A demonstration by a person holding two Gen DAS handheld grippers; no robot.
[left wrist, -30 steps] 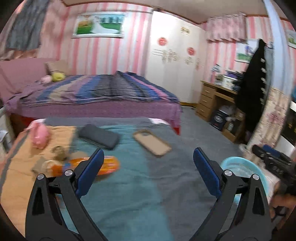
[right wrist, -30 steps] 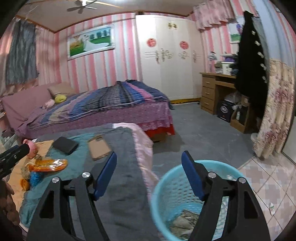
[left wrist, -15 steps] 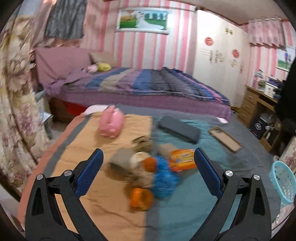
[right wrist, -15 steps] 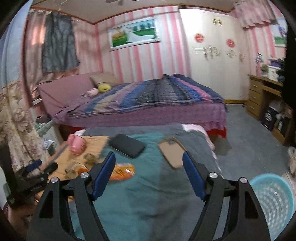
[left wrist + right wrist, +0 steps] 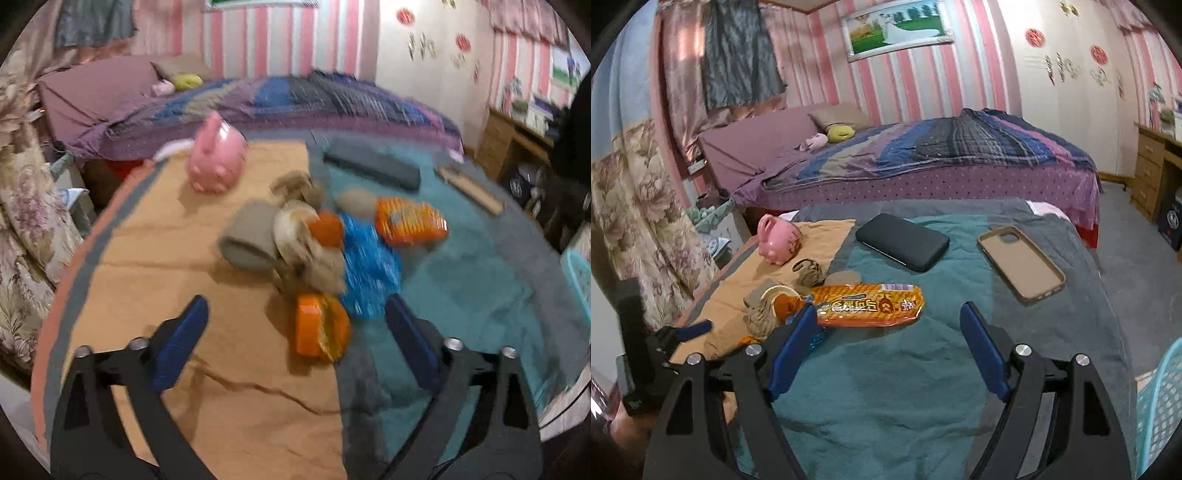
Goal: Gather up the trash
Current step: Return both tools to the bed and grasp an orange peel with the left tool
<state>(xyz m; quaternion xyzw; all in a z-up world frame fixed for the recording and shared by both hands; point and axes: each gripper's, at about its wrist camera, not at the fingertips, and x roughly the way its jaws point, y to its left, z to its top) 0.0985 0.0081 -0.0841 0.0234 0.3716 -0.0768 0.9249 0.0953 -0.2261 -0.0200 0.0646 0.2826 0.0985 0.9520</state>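
The trash is heaped on the covered table (image 5: 886, 369): an orange snack wrapper (image 5: 868, 304), a blue crinkled wrapper (image 5: 369, 266), an orange piece (image 5: 321, 326) and what seem, through blur, to be brown paper wads (image 5: 317, 266). The left gripper (image 5: 295, 332) is spread, its jaws closing with nothing between them yet. The right gripper (image 5: 886, 347) is spread and opening, empty. One loose piece should be straddled squarely; the pink piggy bank (image 5: 779, 240) and phone case (image 5: 1021, 264) are best left alone. The blue basket (image 5: 1160, 406) stands at the table's right.
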